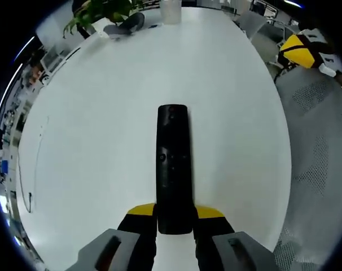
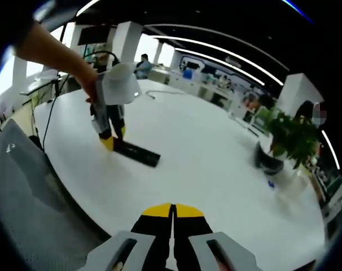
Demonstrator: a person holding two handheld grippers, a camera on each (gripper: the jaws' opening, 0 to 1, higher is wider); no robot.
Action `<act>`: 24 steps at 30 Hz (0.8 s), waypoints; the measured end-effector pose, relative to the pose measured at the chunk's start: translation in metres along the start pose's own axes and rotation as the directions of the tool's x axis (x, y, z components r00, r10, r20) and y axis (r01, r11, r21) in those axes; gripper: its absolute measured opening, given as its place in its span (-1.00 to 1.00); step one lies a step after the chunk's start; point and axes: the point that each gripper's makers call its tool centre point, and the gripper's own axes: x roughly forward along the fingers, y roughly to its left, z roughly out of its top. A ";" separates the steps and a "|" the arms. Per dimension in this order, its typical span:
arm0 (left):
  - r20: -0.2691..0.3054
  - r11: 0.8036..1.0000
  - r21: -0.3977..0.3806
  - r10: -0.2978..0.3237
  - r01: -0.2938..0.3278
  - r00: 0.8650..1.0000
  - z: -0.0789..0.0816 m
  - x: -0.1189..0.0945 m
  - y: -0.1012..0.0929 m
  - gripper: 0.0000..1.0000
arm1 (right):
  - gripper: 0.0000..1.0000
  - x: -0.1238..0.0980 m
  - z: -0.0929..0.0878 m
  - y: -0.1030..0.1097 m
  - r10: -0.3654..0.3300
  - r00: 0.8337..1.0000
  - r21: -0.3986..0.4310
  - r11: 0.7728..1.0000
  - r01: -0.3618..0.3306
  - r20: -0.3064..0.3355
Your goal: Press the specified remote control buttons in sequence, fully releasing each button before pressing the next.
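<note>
A long black remote control (image 1: 173, 164) lies on the white table (image 1: 103, 113), its near end held between my left gripper's yellow-tipped jaws. My left gripper (image 1: 175, 213) is shut on that end. In the right gripper view the same remote (image 2: 138, 152) rests flat on the table, and the left gripper (image 2: 110, 141) stands over its left end, held by a person's hand. My right gripper (image 2: 172, 212) hovers near the table's edge, well apart from the remote, jaws shut together with nothing between them.
A potted plant (image 2: 289, 135) stands at the far right of the table (image 2: 216, 147); the same plant (image 1: 100, 11) sits at the table's far end. Grey mesh chairs (image 1: 318, 141) flank the table, one (image 2: 24, 192) close on the left. Cables (image 2: 52, 107) trail along the table's left side.
</note>
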 end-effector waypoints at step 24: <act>-0.020 1.000 0.001 0.001 -0.001 1.000 0.000 -0.002 -0.033 -0.53 | -1.00 -0.001 0.002 0.003 0.011 1.000 -0.016 1.000 -0.011 0.005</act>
